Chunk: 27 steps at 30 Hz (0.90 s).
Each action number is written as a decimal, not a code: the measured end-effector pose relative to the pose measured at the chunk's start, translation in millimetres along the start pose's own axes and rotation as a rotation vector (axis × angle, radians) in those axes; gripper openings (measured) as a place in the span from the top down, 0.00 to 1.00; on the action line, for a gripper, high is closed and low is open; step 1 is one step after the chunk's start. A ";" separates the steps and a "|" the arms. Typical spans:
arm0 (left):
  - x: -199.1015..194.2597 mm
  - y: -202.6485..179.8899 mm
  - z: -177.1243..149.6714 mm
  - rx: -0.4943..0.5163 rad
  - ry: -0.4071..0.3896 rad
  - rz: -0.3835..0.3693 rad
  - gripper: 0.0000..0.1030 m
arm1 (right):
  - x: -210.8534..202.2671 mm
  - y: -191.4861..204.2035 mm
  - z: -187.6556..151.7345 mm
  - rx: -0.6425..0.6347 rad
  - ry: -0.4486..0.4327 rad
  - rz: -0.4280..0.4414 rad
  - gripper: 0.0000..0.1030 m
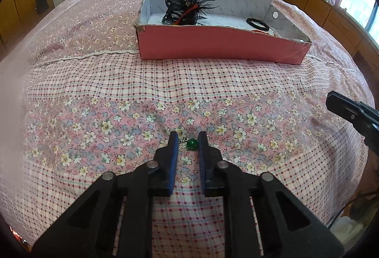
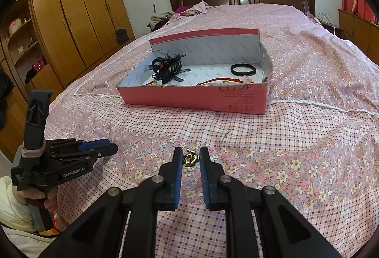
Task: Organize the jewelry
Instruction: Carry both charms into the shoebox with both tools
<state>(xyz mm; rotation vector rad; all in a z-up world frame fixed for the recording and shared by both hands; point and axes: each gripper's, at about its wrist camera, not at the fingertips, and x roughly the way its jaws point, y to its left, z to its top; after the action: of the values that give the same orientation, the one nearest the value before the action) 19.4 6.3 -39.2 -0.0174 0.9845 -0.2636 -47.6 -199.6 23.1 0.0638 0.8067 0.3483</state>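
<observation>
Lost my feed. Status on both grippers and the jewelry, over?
Left gripper shut on green bead. Right gripper holding gold piece. Box ahead, open, path clear.

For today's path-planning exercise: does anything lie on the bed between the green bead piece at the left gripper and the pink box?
Nothing visible does. Between the green bead piece at the left gripper and the pink box there is only bare bedspread. The box's near wall must be cleared.
</observation>
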 end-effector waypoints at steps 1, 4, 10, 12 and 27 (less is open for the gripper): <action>-0.8 0.4 -0.1 0.000 -0.002 -0.005 0.99 | -0.1 -0.1 0.1 0.000 0.000 0.000 0.84; -3.8 0.0 0.0 0.000 -0.005 -0.014 1.00 | -0.2 -0.1 0.2 0.000 -0.002 -0.001 0.84; -16.6 -5.1 0.0 0.013 -0.022 -0.036 1.00 | -4.5 -1.5 1.2 0.000 -0.017 -0.004 0.84; -22.4 -7.3 0.7 0.019 -0.034 -0.042 1.00 | -6.4 -1.6 1.9 0.001 -0.022 -0.005 0.84; -56.0 -21.5 24.8 0.049 -0.135 -0.081 1.00 | -24.0 3.5 19.3 -0.003 -0.062 -0.008 0.84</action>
<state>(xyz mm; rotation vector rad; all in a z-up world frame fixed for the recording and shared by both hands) 5.9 -4.3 23.4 -0.0299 0.8444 -0.3566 -50.1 -202.8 53.9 0.0686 0.7444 0.3386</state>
